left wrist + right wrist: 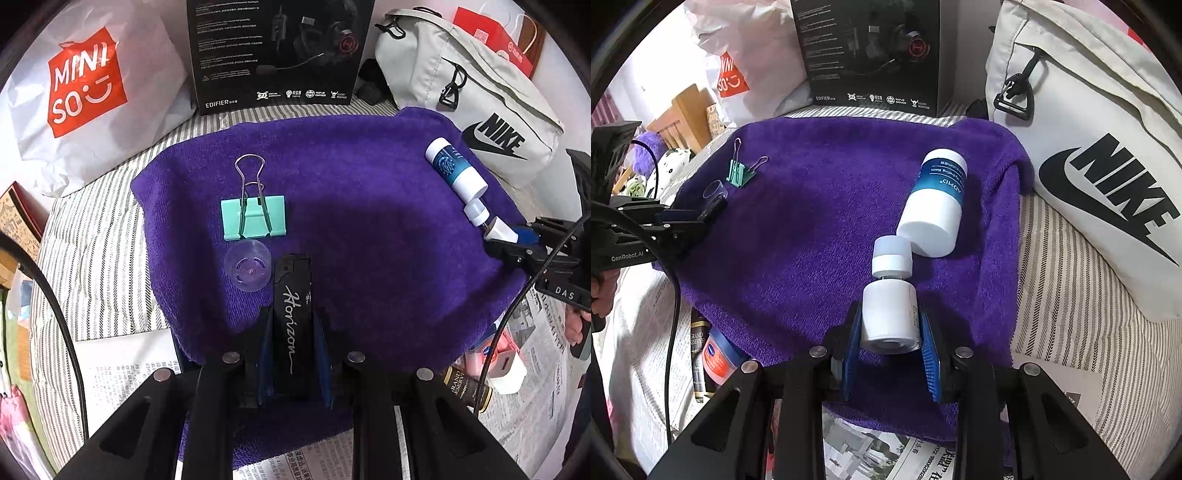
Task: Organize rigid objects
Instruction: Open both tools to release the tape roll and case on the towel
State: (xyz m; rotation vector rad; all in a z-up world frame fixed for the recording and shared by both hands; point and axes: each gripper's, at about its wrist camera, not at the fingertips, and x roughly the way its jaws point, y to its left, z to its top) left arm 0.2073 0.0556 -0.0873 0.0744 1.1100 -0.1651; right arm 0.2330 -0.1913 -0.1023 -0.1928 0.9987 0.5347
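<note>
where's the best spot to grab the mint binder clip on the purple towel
Grip the binder clip across its mint body, fingers closing on the two short ends, coming straight down from above. It lies flat on the purple towel with one wire handle stretched out away from the camera; the wire is thin and would likely slip. The clear cup sits close beside it, so keep clear of that edge.
</note>
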